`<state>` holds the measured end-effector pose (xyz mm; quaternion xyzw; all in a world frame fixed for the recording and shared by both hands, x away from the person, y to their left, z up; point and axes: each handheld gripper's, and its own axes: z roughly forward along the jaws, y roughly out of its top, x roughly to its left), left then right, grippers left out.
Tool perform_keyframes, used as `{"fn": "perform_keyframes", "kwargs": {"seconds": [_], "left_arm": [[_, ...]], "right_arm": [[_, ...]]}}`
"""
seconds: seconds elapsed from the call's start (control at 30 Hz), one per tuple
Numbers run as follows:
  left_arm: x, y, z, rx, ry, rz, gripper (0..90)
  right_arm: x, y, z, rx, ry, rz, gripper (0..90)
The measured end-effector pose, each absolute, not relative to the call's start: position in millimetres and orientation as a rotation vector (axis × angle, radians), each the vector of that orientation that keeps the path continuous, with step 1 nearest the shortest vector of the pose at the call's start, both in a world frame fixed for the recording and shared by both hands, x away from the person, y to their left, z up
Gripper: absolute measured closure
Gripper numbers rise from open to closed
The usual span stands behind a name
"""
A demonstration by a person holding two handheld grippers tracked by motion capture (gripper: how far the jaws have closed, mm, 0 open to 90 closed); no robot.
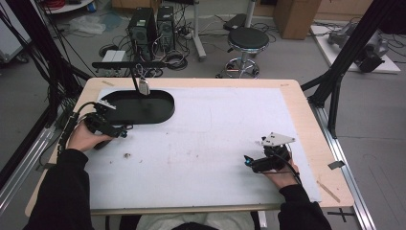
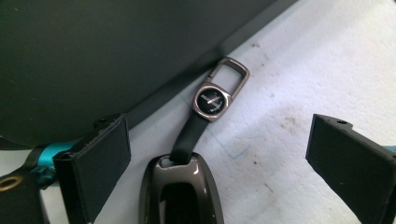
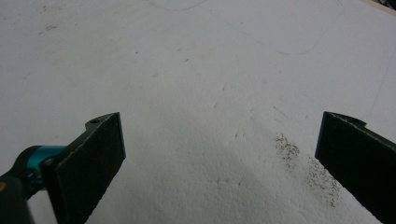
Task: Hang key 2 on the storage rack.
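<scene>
Between left jaws, key fob [image 2: 180,196]

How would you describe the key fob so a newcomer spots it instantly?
Find the black oval tray at the table's far left. Against its near edge, between the left gripper's open jaws, lies the key fob: a glossy dark case with a strap, round emblem and metal clip.

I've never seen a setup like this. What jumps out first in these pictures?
Probably the car key fob on its black strap and metal clip, lying on the white mat between the open jaws of the left gripper, right beside the edge of a black oval tray at the table's far left. At near right, the right gripper hangs open over bare mat.
</scene>
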<state>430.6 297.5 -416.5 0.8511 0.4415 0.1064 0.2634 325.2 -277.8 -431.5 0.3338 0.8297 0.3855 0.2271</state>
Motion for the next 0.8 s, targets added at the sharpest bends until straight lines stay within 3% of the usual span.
{"fn": "perform_keyframes", "kwargs": {"seconds": [0.43,0.8], "left_arm": [[434.8,294.9,-429.1,2.354,1.201,0.273,12.3],[432.7,299.6,-423.4,2.343,1.194,0.337,53.5]], "right_arm": [[325.5,-276.4,-432.8,0.923,2.298,1.050,0.7],[326.0,-275.8,-433.5,0.916,2.301,1.046,0.7]]}}
